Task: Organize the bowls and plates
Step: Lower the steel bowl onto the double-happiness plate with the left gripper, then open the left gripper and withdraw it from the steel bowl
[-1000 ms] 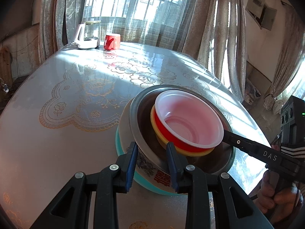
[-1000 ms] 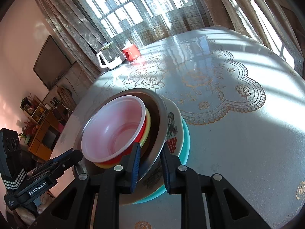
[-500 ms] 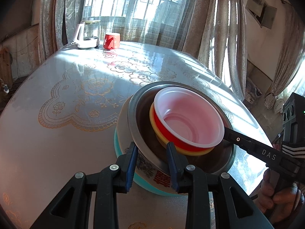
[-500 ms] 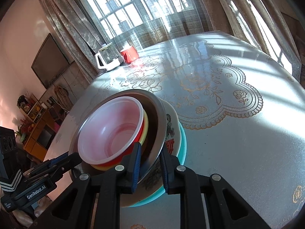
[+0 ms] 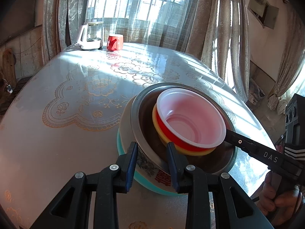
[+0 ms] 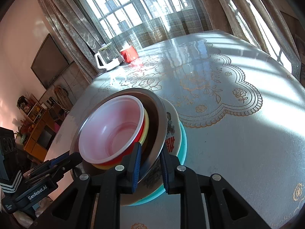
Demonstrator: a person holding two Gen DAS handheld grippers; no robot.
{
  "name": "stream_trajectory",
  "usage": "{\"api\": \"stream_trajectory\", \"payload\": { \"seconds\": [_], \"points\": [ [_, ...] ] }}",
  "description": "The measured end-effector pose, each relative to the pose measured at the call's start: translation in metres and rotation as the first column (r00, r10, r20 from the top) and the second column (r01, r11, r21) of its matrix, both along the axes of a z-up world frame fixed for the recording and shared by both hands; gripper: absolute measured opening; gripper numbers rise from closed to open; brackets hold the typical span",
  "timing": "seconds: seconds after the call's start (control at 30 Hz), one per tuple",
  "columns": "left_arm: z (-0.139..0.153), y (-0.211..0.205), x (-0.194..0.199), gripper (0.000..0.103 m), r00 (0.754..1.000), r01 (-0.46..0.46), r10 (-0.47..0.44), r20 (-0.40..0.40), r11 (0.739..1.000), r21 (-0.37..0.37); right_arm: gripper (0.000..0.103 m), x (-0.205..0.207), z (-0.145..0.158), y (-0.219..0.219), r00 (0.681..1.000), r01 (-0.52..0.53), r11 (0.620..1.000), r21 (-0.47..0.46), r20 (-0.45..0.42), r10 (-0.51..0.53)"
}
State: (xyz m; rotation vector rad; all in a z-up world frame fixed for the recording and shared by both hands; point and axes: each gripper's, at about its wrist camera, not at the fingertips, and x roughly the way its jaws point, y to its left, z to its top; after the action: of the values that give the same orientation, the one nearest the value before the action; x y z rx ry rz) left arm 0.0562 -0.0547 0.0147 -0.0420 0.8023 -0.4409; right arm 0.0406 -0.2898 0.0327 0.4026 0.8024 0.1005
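A stack of dishes stands on the table: a teal plate (image 5: pixel 124 152) at the bottom, a white enamel basin (image 5: pixel 125 126) with a flower print, a steel bowl (image 5: pixel 137 118), then a yellow and a red bowl and a translucent white plastic bowl (image 5: pixel 190 118) on top. My left gripper (image 5: pixel 152 152) is shut on the near rim of the steel bowl and basin. My right gripper (image 6: pixel 150 158) is shut on the same stack's rim from the opposite side; the steel bowl (image 6: pixel 160 126) and the plastic bowl (image 6: pixel 112 129) show in the right wrist view.
A white electric kettle (image 5: pixel 91 36) and a red mug (image 5: pixel 115 42) stand at the far edge by the curtained window. The round table (image 5: pixel 76 95) has a glossy lace-print cover. A cabinet (image 6: pixel 38 131) and wall TV (image 6: pixel 49 61) lie beyond the table.
The stack, held by both grippers, has shifted slightly across the table toward the kettle side; both grips are unchanged.
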Motion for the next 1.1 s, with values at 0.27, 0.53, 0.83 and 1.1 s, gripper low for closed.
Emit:
{"api": "stream_trajectory", "payload": {
  "seconds": [0.27,0.53,0.83,1.1],
  "points": [
    [0.007,0.008,-0.01,0.038,0.996,-0.069,0.066,0.06,0.997,0.036,0.024,-0.005,0.004,0.006,1.0,0.006,0.999,-0.044,0.001,-0.006],
    [0.012,0.024,-0.022,0.052,0.98,-0.175,0.168,0.108,0.983,0.055,0.039,-0.019,0.026,0.016,0.994,0.086,0.985,-0.151,0.084,-0.074],
    [0.009,0.04,-0.038,0.058,0.964,-0.243,0.234,0.129,0.969,0.056,0.041,-0.031,0.035,0.063,0.986,0.123,0.954,-0.274,0.144,-0.086],
    [0.008,0.047,-0.053,0.073,0.954,-0.274,0.267,0.135,0.961,0.035,0.041,-0.04,0.035,0.088,0.981,0.139,0.922,-0.361,0.179,-0.077]
  ]
}}
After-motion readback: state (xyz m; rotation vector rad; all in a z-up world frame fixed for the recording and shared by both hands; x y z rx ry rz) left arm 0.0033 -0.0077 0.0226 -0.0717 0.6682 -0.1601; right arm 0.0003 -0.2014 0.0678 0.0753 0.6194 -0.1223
